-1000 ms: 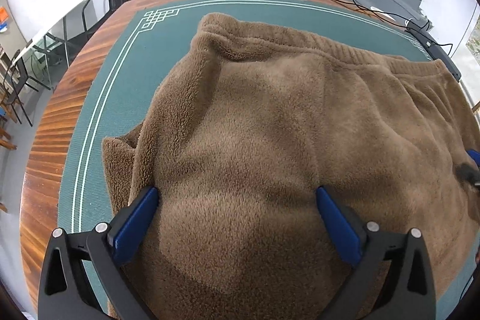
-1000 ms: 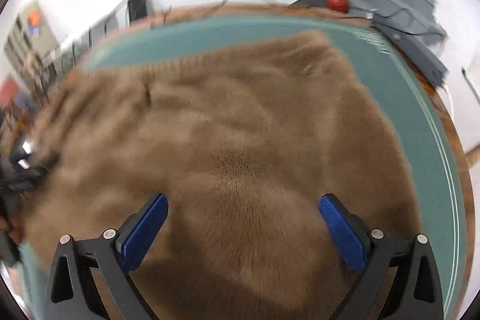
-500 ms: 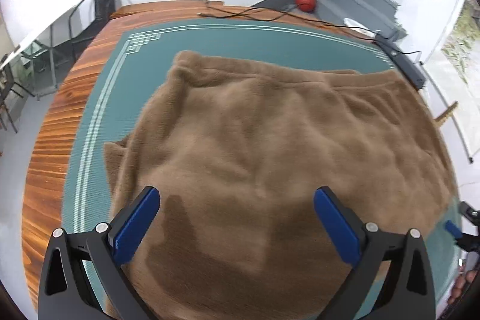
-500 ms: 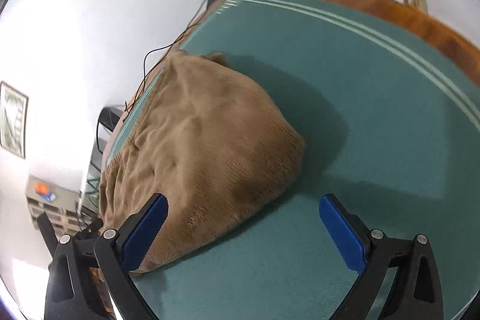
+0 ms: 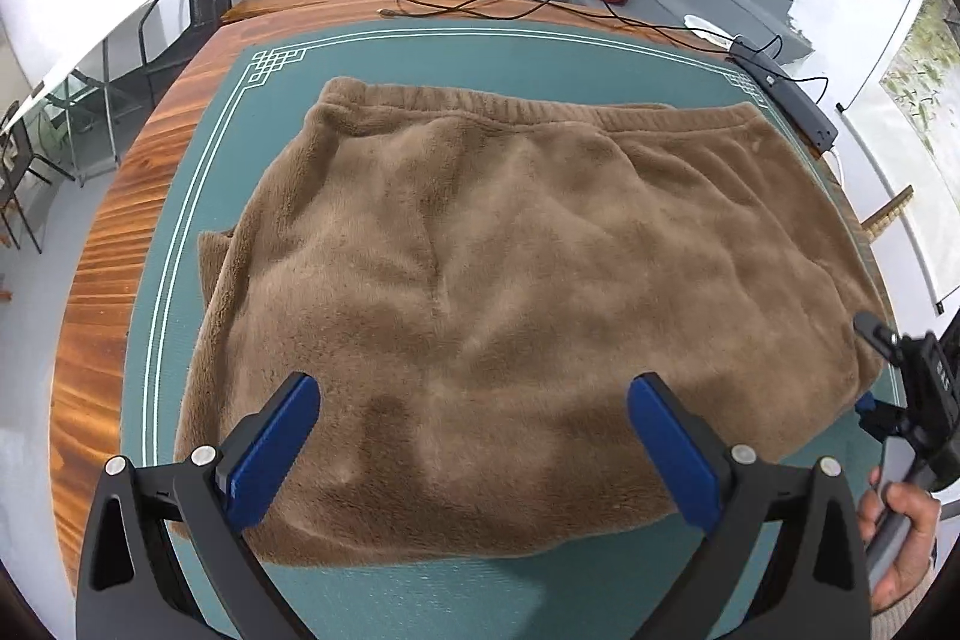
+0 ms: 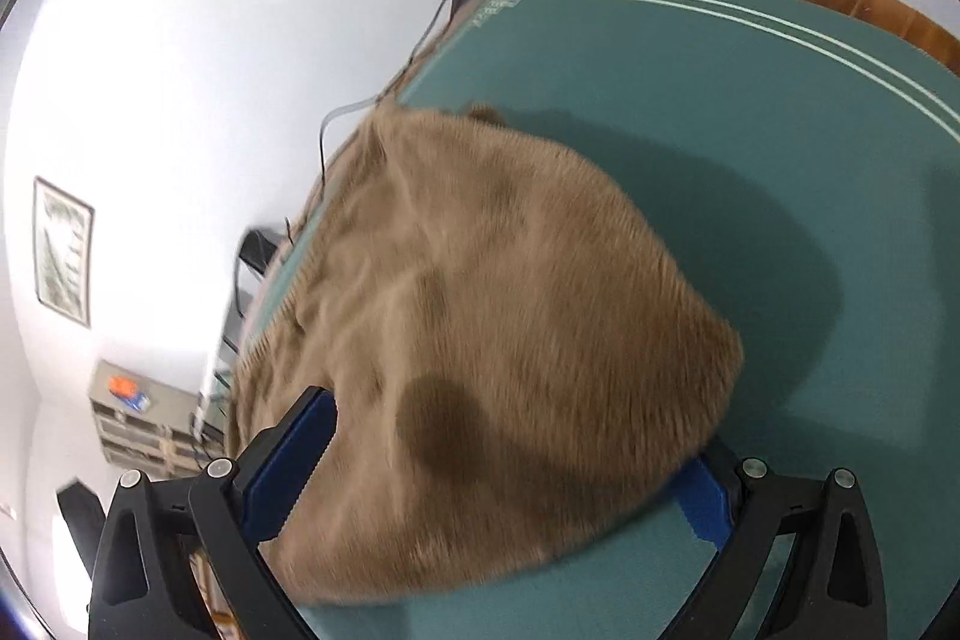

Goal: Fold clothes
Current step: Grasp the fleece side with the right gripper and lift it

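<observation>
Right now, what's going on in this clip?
A person holds two handheld tongs over a fluffy brown fleece garment spread on a green mat on a wooden table. The left tongs are open above its near edge. The right tongs are open at its right corner. Neither grips it.

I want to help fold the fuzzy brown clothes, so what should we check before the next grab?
1. Left gripper open and holding nothing: ok.
2. Right gripper open, its fingers straddling the near right corner: ok.
3. Brown fleece garment lying on the green mat, not hanging off the wooden table: ok.
4. Ribbed waistband lying straight along the far edge: ok.
5. Left side tidy: not ok, a flap pokes out from underneath.
6. Layers underneath smooth: cannot tell, they are hidden.
</observation>
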`<state>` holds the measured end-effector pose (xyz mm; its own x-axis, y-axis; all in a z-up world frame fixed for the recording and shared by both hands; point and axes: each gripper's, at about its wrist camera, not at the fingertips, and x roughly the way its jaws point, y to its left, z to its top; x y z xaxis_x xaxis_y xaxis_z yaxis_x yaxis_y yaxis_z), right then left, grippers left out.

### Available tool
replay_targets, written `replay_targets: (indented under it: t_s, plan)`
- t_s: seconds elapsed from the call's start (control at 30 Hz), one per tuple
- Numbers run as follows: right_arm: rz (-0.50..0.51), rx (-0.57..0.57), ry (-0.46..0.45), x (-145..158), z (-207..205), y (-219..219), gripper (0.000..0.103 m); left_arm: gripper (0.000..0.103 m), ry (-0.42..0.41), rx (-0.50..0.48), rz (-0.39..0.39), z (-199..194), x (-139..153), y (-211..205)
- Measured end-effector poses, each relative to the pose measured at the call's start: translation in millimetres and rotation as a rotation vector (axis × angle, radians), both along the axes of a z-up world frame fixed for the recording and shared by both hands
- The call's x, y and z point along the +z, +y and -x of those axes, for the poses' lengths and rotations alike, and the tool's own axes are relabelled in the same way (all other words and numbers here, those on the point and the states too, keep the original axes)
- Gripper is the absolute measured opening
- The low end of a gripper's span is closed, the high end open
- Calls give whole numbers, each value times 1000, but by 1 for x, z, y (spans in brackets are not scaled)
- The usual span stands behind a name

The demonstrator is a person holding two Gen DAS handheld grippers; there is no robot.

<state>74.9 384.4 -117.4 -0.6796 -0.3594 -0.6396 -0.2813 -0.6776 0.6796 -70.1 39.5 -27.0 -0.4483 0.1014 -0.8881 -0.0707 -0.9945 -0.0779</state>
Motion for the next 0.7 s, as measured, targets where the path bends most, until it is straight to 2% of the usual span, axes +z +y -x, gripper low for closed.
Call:
replay_targets:
  t_s: [0.13, 0.17, 0.23, 0.3, 0.37, 0.57, 0.7]
  plan:
    - [39, -4, 41, -5, 8, 5, 101, 103, 4, -46, 23, 4, 10, 33]
    - [48, -1, 45, -6, 8, 7, 96, 103, 12, -68, 33, 6, 14, 46]
    - [69, -3, 43, -10, 7, 12, 80, 103, 24, -110, 42, 9, 21, 68]
    - [99, -10, 32, -17, 7, 19, 53, 103, 28, -149, 35, 13, 25, 89]
    - [143, -4, 28, -25, 7, 27, 43, 103, 22, -174, 24, 18, 26, 108]
    - [193, 27, 40, -29, 8, 30, 43, 103, -41, -187, -36, 31, 18, 143]
    - [220, 25, 47, -31, 10, 29, 43, 103, -47, -179, -29, 35, 15, 153]
